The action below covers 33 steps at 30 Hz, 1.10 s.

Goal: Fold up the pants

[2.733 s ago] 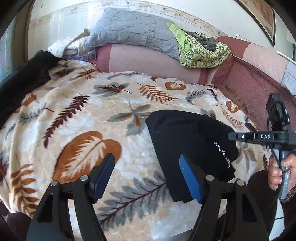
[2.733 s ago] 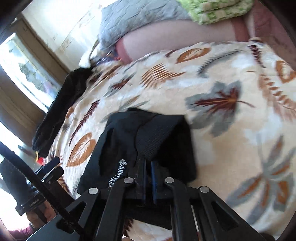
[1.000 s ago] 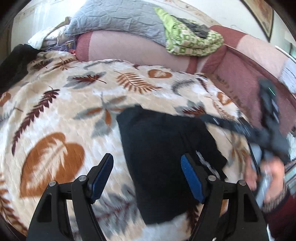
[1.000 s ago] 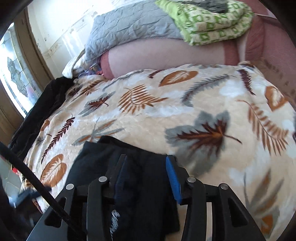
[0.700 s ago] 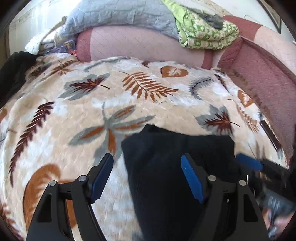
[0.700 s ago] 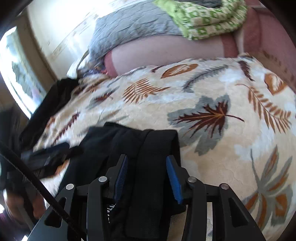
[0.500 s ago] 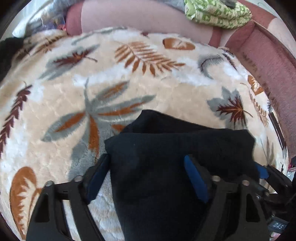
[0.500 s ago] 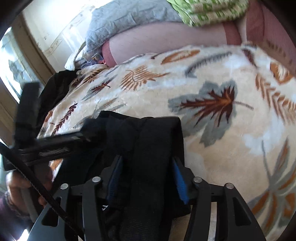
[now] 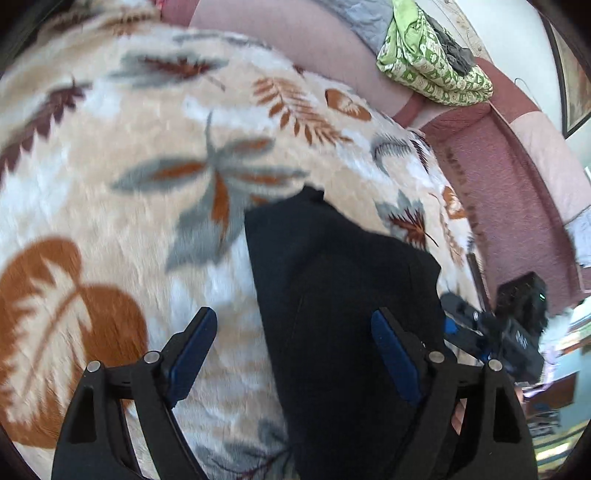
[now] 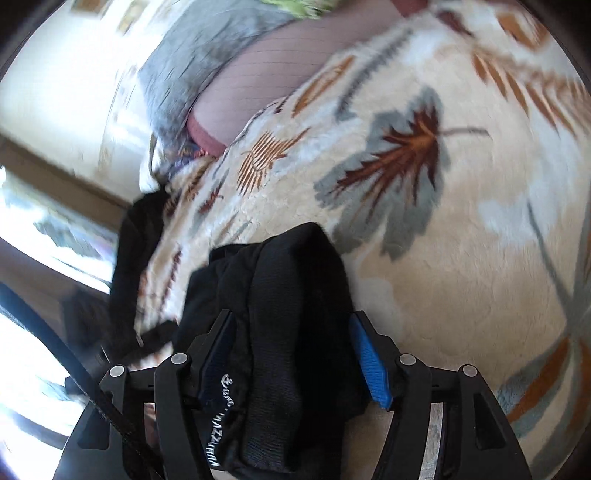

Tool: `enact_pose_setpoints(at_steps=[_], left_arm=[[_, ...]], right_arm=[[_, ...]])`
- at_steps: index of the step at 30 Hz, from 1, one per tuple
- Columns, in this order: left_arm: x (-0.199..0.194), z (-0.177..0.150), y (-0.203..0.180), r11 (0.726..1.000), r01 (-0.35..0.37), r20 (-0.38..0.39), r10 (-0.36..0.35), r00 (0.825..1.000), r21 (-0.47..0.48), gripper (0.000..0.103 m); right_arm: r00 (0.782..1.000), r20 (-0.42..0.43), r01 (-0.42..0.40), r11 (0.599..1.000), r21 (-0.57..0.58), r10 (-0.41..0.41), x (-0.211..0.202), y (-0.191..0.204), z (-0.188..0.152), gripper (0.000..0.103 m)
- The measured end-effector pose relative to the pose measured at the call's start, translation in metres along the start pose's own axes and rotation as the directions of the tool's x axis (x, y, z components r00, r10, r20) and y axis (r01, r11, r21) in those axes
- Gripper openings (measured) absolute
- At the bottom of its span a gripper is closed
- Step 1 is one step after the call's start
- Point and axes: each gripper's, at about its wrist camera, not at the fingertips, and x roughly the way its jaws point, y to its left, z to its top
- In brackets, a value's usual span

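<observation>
Nearest in the right wrist view, the right gripper (image 10: 291, 354) has its two blue-padded fingers spread wide, one on each side of the thick near end of the folded black pants (image 10: 273, 314). The pads sit just beside the fabric; whether they press on it cannot be told, and nothing looks clamped. In the left wrist view, the left gripper (image 9: 293, 350) is also wide open and holds nothing, with the pants (image 9: 343, 295) running between its fingers and under the right one.

The likely risk: if either gripper closes on only the top layer, or shoves the bundle sideways, the stacked folds could slide apart on the plush blanket and the neat shape would be lost. Both views are blurred, so a grab aimed now could miss the edge.

The pants are black, folded into a compact, several-layered bundle with a ribbed band on top and white lettering at the near edge. They lie at the near edge of a cream blanket (image 9: 155, 206) printed with brown and grey leaves. Further off, a pink sofa back (image 9: 280, 33) carries a green patterned cloth (image 9: 428, 66).
</observation>
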Motion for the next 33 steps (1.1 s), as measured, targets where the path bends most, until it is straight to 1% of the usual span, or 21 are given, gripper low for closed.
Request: enact_pose_setpoints(at_steps=[3, 6, 10, 11, 13, 15, 20, 22, 23, 24, 25, 26, 27, 28, 29, 31, 33], left_arm=[[0.001, -0.004, -0.005, 1.0, -0.004, 0.021, 0.004, 1.0, 0.023, 0.085], [0.005, -0.004, -0.011, 0.999, -0.019, 0.021, 0.019, 1.0, 0.038, 0.085], [0.011, -0.004, -0.016, 0.997, -0.043, 0.017, 0.042, 0.999, 0.065, 0.091], [0.013, -0.004, -0.017, 0.997, -0.044, 0.015, 0.043, 0.999, 0.07, 0.094], [0.016, -0.004, -0.019, 0.996, -0.041, 0.007, 0.041, 0.999, 0.08, 0.099], [0.021, -0.004, -0.024, 0.994, -0.048, -0.004, 0.048, 0.999, 0.101, 0.102], [0.033, -0.008, -0.039, 0.977, -0.071, -0.039, 0.08, 0.996, 0.201, 0.102], [0.035, -0.009, -0.043, 0.975, -0.08, -0.033, 0.089, 0.995, 0.209, 0.102], [0.036, -0.009, -0.045, 0.976, -0.08, -0.026, 0.087, 0.996, 0.202, 0.1], [0.035, -0.009, -0.047, 0.977, -0.081, -0.013, 0.085, 0.996, 0.196, 0.095], [0.033, -0.01, -0.05, 0.977, -0.083, 0.001, 0.085, 0.996, 0.194, 0.077], [0.032, -0.01, -0.051, 0.977, -0.088, 0.006, 0.089, 0.996, 0.192, 0.065], [0.03, -0.01, -0.053, 0.978, -0.092, 0.014, 0.092, 0.996, 0.187, 0.06], [0.026, -0.011, -0.053, 0.98, -0.089, 0.022, 0.086, 0.996, 0.181, 0.053], [0.024, -0.011, -0.052, 0.981, -0.084, 0.026, 0.081, 0.996, 0.176, 0.051], [0.015, -0.013, -0.05, 0.985, -0.071, 0.034, 0.067, 0.997, 0.158, 0.048], [0.01, -0.014, -0.052, 0.984, -0.08, 0.043, 0.074, 0.996, 0.159, 0.048]], right_arm=[[1.0, -0.003, -0.017, 0.999, 0.043, 0.017, 0.0, -0.006, 0.0, 0.068], [1.0, 0.001, -0.001, 1.0, 0.03, 0.001, 0.0, -0.002, -0.001, 0.068], [0.998, -0.001, 0.057, 0.998, -0.027, -0.057, 0.002, 0.005, -0.004, 0.068], [0.998, -0.002, 0.068, 0.997, -0.041, -0.068, 0.002, 0.008, -0.005, 0.068], [0.997, -0.017, 0.073, 0.996, -0.055, -0.074, 0.003, 0.009, -0.007, 0.068], [0.998, -0.036, 0.048, 0.998, -0.042, -0.05, 0.004, 0.007, -0.008, 0.07], [0.995, -0.096, -0.029, 0.999, -0.027, 0.026, 0.011, 0.002, -0.007, 0.07], [0.992, -0.108, -0.062, 0.998, -0.021, 0.06, 0.015, 0.002, -0.008, 0.072], [0.991, -0.106, -0.08, 0.997, -0.02, 0.077, 0.018, 0.003, -0.009, 0.075], [0.991, -0.103, -0.094, 0.995, -0.023, 0.091, 0.021, 0.005, -0.009, 0.077], [0.991, -0.099, -0.096, 0.995, -0.041, 0.092, 0.024, 0.01, -0.011, 0.077], [0.991, -0.1, -0.093, 0.993, -0.068, 0.086, 0.028, 0.015, -0.012, 0.077], [0.993, -0.098, -0.081, 0.992, -0.097, 0.072, 0.03, 0.021, -0.014, 0.073], [0.995, -0.092, -0.062, 0.991, -0.123, 0.05, 0.031, 0.026, -0.017, 0.068], [0.995, -0.093, -0.052, 0.989, -0.14, 0.039, 0.032, 0.029, -0.018, 0.055], [0.995, -0.094, -0.048, 0.986, -0.161, 0.033, 0.031, 0.034, -0.021, 0.05], [0.996, -0.082, -0.038, 0.982, -0.185, 0.023, 0.027, 0.038, -0.023, 0.048]])
